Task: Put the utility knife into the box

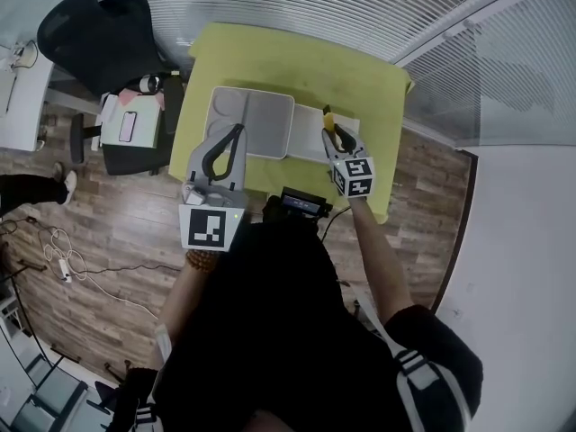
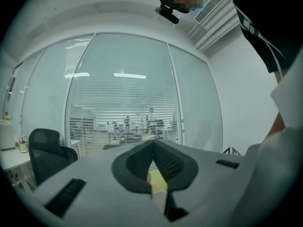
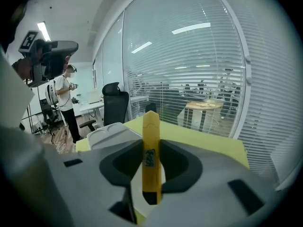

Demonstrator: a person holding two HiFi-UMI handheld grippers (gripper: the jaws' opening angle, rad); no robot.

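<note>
A yellow utility knife point(image 3: 151, 150) is clamped upright between the jaws of my right gripper point(image 3: 151, 161), its tip pointing forward. From the head view the right gripper point(image 1: 331, 135) hovers over the yellow-green table point(image 1: 360, 88), and the knife point(image 1: 328, 118) pokes out past its jaws. The grey box point(image 1: 254, 122) lies open just left of it; it also appears low on the left as the box point(image 3: 108, 130) in the right gripper view. My left gripper point(image 1: 238, 131) sits at the box's near edge. Its jaws point(image 2: 153, 144) meet at the tips with nothing between them.
A white sheet point(image 1: 311, 140) lies under the right gripper beside the box. A black device point(image 1: 302, 202) sits at the table's near edge. A black office chair point(image 1: 106, 27) and a low stand with a phone point(image 1: 129, 126) are to the left. Glass walls with blinds point(image 1: 360, 7) lie beyond.
</note>
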